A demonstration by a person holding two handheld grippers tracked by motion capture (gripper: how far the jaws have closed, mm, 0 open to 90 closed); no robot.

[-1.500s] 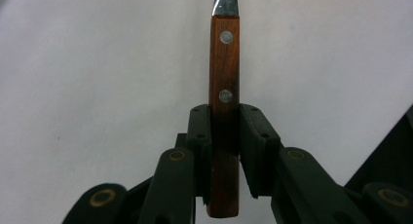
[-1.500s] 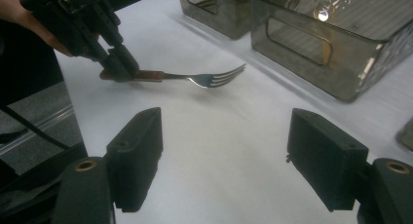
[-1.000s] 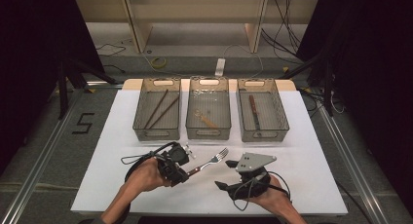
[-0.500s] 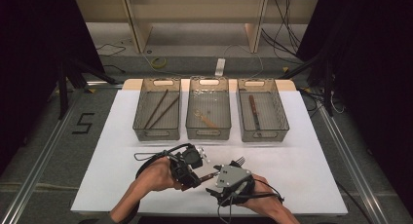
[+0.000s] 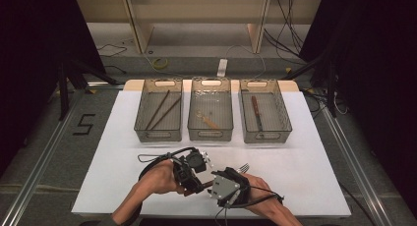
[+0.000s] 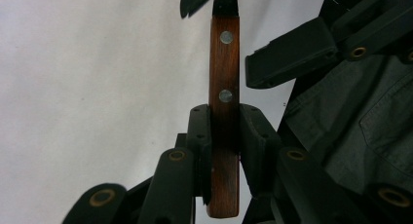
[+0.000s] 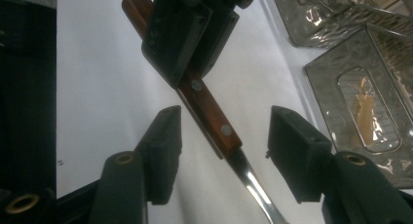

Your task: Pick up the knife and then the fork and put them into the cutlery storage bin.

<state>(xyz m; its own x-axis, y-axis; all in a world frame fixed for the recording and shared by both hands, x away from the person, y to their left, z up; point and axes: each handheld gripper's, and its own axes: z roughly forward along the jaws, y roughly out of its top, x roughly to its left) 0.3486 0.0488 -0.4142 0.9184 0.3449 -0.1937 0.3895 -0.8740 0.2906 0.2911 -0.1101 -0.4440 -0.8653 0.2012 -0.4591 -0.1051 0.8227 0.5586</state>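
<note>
On the white table (image 5: 305, 152), just in front of the three clear bins (image 5: 210, 115), we see the left gripper (image 5: 202, 163) clamped on a fork's (image 7: 209, 112) wooden handle. The right gripper (image 7: 224, 151) straddles that fork; its jaws have just been closing but stand apart, not touching it.

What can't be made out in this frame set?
- Fork prongs: cut off by the bottom edge in the right gripper view, mostly behind the right gripper in the high view.
- Middle bin contents: too small and glare-blurred in the high view.
</note>
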